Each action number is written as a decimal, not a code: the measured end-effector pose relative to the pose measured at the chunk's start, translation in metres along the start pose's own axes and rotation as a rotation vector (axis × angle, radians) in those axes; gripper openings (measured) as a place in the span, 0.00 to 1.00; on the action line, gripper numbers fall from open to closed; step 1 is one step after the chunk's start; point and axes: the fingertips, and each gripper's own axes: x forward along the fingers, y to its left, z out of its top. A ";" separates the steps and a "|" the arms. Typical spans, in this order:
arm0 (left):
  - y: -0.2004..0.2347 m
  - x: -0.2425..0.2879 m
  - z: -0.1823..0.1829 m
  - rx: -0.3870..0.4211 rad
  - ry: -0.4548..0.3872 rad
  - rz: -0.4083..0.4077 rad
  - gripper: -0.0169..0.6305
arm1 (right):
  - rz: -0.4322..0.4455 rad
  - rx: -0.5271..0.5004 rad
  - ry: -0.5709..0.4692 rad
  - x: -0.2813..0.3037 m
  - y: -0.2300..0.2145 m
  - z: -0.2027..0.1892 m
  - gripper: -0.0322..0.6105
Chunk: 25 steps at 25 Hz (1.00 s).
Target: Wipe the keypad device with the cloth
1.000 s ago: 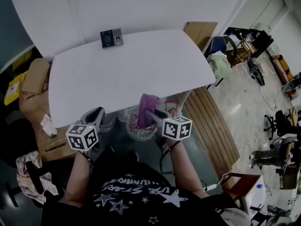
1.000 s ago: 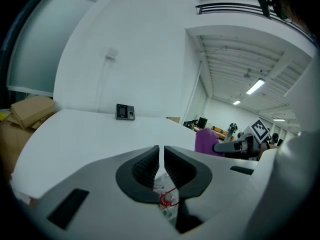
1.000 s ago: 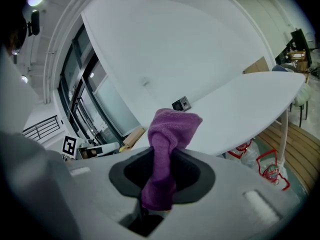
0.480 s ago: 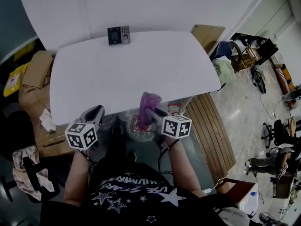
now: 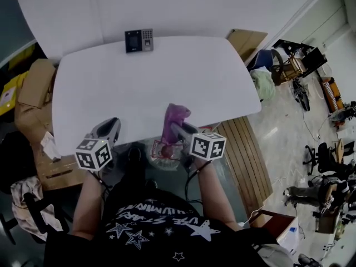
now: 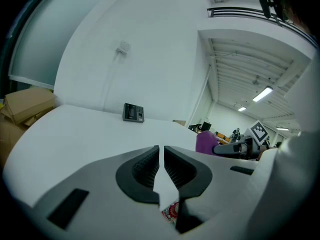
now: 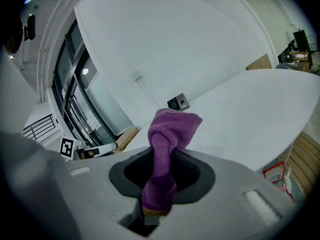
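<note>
cloth [image 7: 169, 131]: purple, bunched, pinched in the right claw [image 7: 161, 170]; a tuft sticks out past the tips.
right claw state: closed on the cloth, held over the near edge of the table [image 5: 167, 77].
left claw [image 6: 161, 156]: jaws together bar a thin slit, nothing between them; also at the near edge, to the left.
keypad device [image 5: 138, 40]: dark, small, at the far edge of the table, close to the wall [image 5: 183, 4]; well apart from both claws.
table: white and bare between the claws and the device.
cloth handling: looks soft, light and limp. The free tuft is the wiping face, so the present mid-fold grip should do; likely to flop or pull out if dragged hard.
device handling: looks rigid and light with a glossy face. Probably slides on the smooth top when pushed.
where to hold: I'd steady it with the left claw on a side edge of the casing, off the keys and screen.
stage: wiping not begun; reach across the table comes first.
risk: shoving the device off the far edge.
</note>
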 end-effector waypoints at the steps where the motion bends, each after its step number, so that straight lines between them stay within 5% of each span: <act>1: 0.004 0.006 0.005 0.001 0.000 -0.003 0.08 | -0.005 0.003 -0.001 0.005 -0.004 0.005 0.20; 25: 0.129 0.112 0.132 -0.006 -0.060 0.008 0.08 | -0.006 -0.054 0.020 0.176 -0.031 0.141 0.20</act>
